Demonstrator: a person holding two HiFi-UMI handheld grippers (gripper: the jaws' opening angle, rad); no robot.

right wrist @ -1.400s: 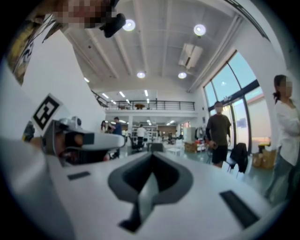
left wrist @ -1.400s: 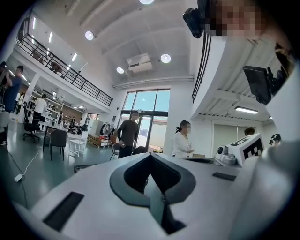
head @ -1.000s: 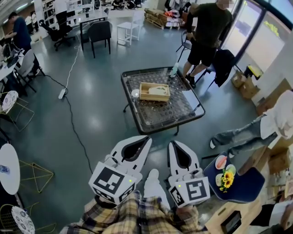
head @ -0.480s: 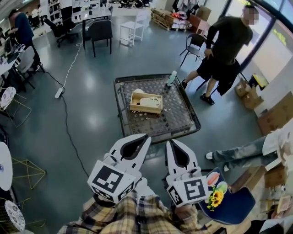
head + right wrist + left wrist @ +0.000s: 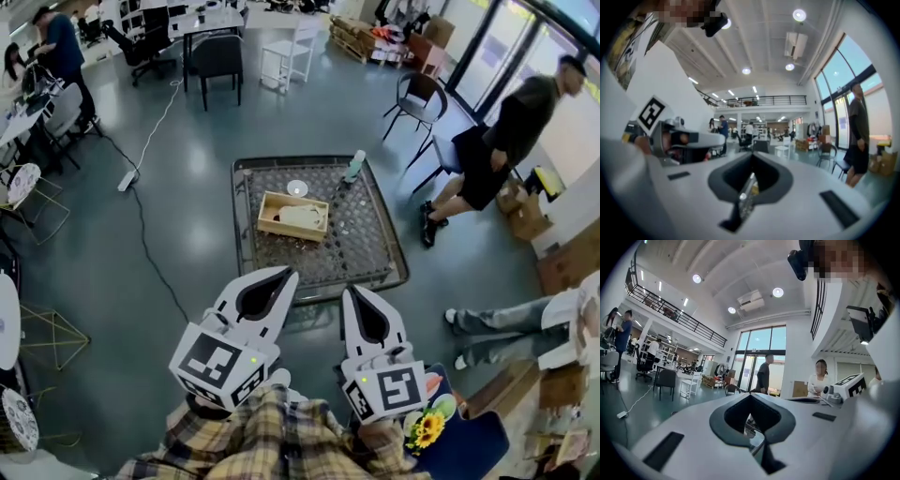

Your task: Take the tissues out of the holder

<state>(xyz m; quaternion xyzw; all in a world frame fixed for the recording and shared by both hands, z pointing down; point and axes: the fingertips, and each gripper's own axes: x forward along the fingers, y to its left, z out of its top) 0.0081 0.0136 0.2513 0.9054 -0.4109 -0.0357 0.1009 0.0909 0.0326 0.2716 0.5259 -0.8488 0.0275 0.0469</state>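
A wooden holder (image 5: 293, 217) with white tissues (image 5: 304, 215) in it stands on the low dark mesh table (image 5: 367, 253) in the head view. Both grippers are held close to my body, well short of the table's near edge. My left gripper (image 5: 285, 274) is shut with nothing in it, its tips pointing toward the table. My right gripper (image 5: 353, 293) beside it is shut and holds nothing as well. In the left gripper view the left gripper (image 5: 751, 395) shows its jaws closed together. The right gripper view shows the right gripper (image 5: 752, 155) the same way. The holder is hidden in both gripper views.
A bottle (image 5: 354, 166) and a small white round thing (image 5: 297, 187) stand on the table's far side. A person in dark clothes (image 5: 502, 141) walks at the right. A seated person's legs (image 5: 487, 322), a blue chair with flowers (image 5: 429, 429) and a floor cable (image 5: 141, 225) lie nearby.
The person in dark clothes has walked from the table's far edge off to the right. The view has shifted, and the table now sits more centred. Both grippers stay shut.
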